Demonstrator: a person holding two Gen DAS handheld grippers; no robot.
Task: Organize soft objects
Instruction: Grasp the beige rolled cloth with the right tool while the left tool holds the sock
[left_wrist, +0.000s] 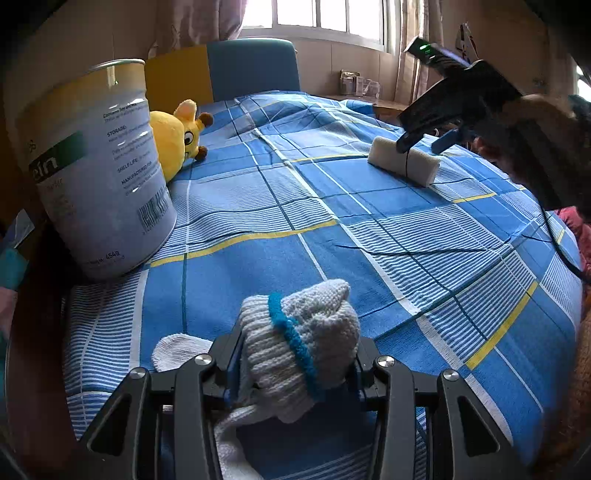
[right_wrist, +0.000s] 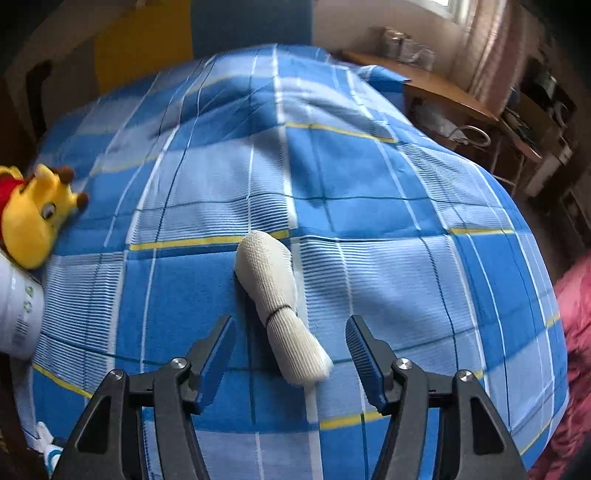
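Note:
My left gripper (left_wrist: 293, 363) is shut on a bunched white knit glove (left_wrist: 299, 343) with a blue band, held just above the blue plaid bedspread (left_wrist: 332, 206). A white roll of cloth (right_wrist: 275, 295) with a thin black band lies on the bed; the left wrist view shows the same white roll (left_wrist: 404, 164) at the far right. My right gripper (right_wrist: 291, 354) hovers over it, open, its blue pads on either side of the roll's near end and clear of it. From the left wrist view the right gripper (left_wrist: 428, 140) hangs above the roll. A yellow plush toy (left_wrist: 177, 138) lies at the left.
A large tin can (left_wrist: 99, 166) stands on the bed's left edge, next to the plush toy (right_wrist: 35, 218). A blue and yellow headboard (left_wrist: 221, 70) closes the far end. A wooden desk (right_wrist: 443, 88) with clutter stands to the right, and pink fabric (right_wrist: 576, 332) lies at the right edge.

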